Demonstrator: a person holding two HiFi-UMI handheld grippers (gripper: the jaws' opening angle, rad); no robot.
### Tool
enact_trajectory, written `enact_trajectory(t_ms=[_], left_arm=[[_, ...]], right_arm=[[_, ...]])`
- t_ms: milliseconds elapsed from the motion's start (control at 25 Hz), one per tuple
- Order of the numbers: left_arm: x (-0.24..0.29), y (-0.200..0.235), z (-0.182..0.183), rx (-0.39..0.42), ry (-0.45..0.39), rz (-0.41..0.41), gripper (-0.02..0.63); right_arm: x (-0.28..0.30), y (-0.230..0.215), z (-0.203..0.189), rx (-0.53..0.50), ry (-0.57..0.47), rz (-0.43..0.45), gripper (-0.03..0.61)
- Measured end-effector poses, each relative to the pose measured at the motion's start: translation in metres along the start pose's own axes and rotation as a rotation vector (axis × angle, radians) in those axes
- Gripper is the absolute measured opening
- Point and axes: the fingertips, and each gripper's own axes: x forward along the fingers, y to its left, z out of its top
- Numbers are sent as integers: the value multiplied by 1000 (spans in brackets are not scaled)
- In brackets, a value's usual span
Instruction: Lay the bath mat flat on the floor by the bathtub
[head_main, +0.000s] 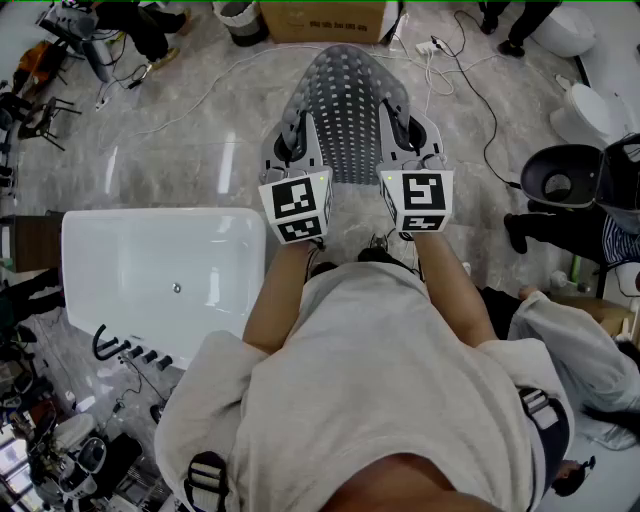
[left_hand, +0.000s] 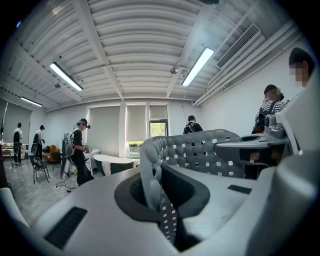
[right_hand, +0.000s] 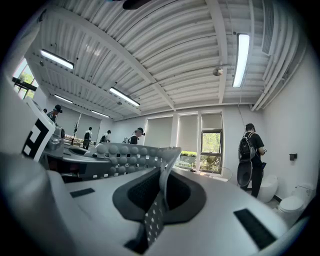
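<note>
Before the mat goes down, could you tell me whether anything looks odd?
The grey perforated bath mat bows between the left gripper and right gripper, not flat; loose cables trail across the grey floor beyond it.

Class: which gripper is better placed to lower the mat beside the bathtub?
Left, probably. The left gripper, gripping the bath mat, is nearer the bathtub; the right gripper holds its far edge.

bare floor lies open ahead of the bathtub, which blocks the near left, while loose cables cross the floor to the right, a cardboard box stands farther ahead and a toilet closes the right.
</note>
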Motion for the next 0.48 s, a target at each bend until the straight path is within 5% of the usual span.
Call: enact_trajectory(t_ms=[480], left_arm=[[-17, 32, -13, -15, 18, 13, 31]], right_arm=[[13, 30, -7, -4, 13, 21, 20]])
